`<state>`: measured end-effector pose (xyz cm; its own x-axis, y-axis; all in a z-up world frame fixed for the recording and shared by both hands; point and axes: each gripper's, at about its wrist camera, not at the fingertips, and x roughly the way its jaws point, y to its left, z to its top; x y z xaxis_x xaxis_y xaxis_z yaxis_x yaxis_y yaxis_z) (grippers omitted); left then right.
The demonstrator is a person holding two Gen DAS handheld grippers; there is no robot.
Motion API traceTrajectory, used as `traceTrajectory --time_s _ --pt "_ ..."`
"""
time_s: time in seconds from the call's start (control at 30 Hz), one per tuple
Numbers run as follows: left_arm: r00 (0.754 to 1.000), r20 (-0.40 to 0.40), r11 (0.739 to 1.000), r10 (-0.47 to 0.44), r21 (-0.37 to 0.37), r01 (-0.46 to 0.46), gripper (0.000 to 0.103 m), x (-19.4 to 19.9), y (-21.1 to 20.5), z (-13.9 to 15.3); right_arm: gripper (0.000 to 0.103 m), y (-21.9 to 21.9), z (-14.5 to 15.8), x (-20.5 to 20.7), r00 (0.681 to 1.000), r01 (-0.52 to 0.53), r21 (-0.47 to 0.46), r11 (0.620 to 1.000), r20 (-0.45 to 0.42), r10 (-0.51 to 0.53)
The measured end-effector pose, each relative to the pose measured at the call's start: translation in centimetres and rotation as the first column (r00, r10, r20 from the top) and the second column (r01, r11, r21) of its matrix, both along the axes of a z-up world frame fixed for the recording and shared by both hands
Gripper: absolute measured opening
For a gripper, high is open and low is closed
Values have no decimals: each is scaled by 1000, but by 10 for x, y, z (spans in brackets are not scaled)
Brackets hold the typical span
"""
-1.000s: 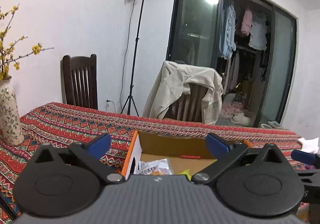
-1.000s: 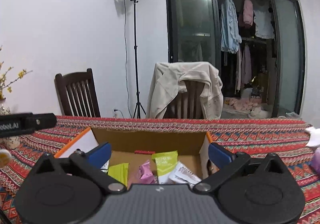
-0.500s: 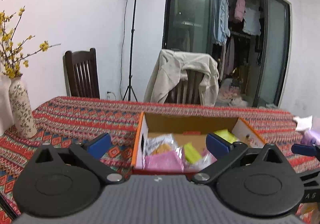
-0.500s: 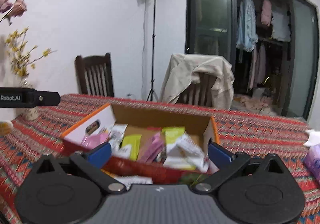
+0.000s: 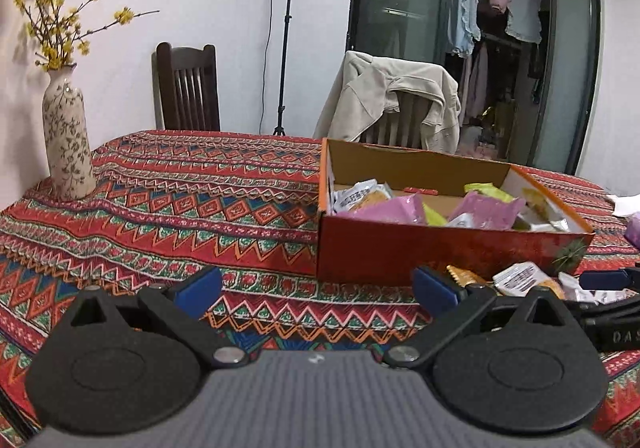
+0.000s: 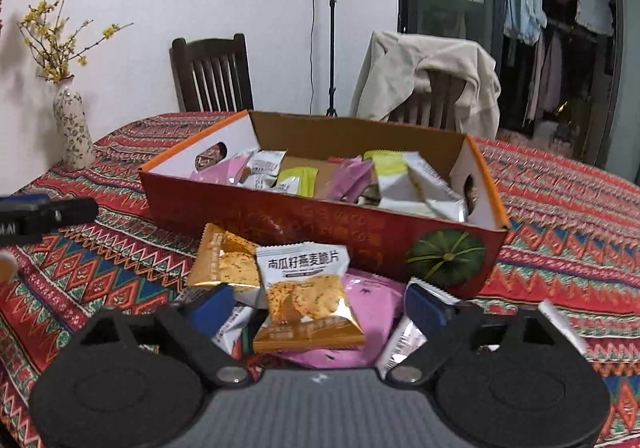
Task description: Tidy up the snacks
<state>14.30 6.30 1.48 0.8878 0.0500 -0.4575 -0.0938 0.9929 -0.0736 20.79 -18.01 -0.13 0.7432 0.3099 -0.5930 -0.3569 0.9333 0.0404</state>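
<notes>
The orange-and-white snack packet (image 6: pixel 310 296) lies atop overlapping packets before the red box (image 6: pixel 320 221), between the closing, not-yet-touching jaws of the right gripper (image 6: pixel 316 310), which may pinch neighbours too, while the left gripper (image 5: pixel 316 288) hangs open, empty.

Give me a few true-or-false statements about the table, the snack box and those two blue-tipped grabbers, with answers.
1. The cardboard box already holds several snack packets. True.
2. The right gripper is clamped on the orange packet. False: its jaws are closing, the packet lies between them, and the pads do not press on it.
3. Loose packets lie on the tablecloth in front of the box. True.
4. The vase lies tipped over. False: it stands upright with yellow flowering twigs.
5. The left gripper holds a pink packet. False: its jaws are open over bare cloth.
</notes>
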Motion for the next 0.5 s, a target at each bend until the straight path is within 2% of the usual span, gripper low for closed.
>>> traceTrajectory --time_s 0.2,0.3,0.37,0.5 --pt "1000 24 1000 -19 -17 20 103 0 3 -6 79 9 -16 10 1000 10 -36 999 -13 -11" --pt "999 33 1000 -26 -3 26 103 0 0 -7 68 9 -20 10 1000 18 -42 999 9 -18" --pt "999 32 1000 -29 6 29 103 1 -2 -8 48 8 -19 8 1000 7 -31 999 20 -6" --pt "999 25 1000 -27 1 27 103 3 -1 -10 44 6 -17 4 999 10 -16 1000 46 -9"
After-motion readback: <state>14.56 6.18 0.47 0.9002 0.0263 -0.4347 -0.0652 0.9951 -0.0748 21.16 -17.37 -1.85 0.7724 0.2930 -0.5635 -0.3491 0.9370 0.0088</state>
